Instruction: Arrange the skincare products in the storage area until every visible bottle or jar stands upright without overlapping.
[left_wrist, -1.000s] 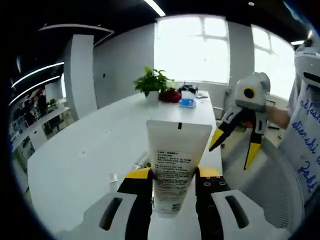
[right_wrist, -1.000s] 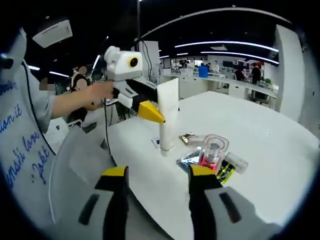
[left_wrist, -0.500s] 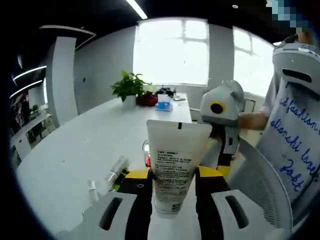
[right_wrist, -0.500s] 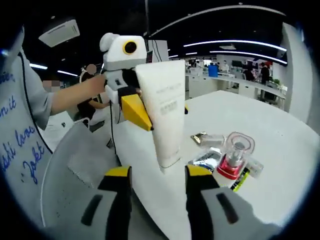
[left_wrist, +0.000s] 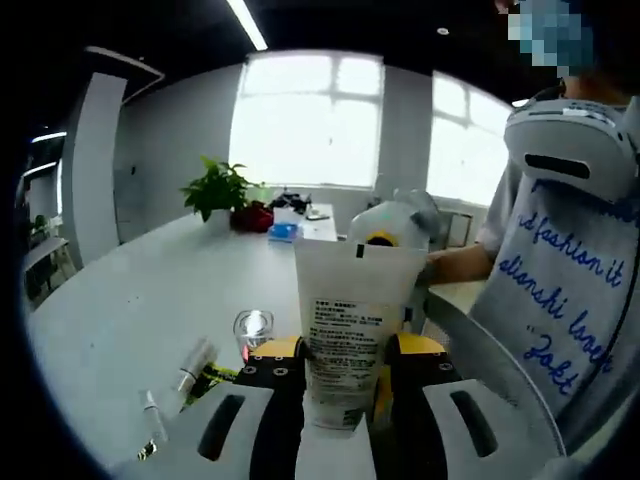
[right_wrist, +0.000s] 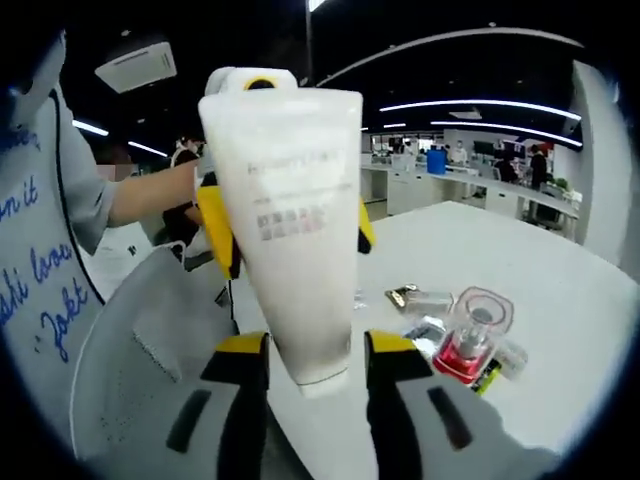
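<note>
While left tongs (left_wrist: 343, 362) clamp it, tube (left_wrist: 347, 330) stands upright.

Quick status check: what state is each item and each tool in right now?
White tube: held off the table, cap end down, by the left tool.
Right tool: open, tube's cap between its jaws.
Clear bottle with red base: upright on table.
Sachets: lying flat.

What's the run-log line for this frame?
left gripper: shut on white tube | right gripper: open, fingers flank tube's lower end | tube: airborne, cap down | table: red-based bottle upright, sachets flat
</note>
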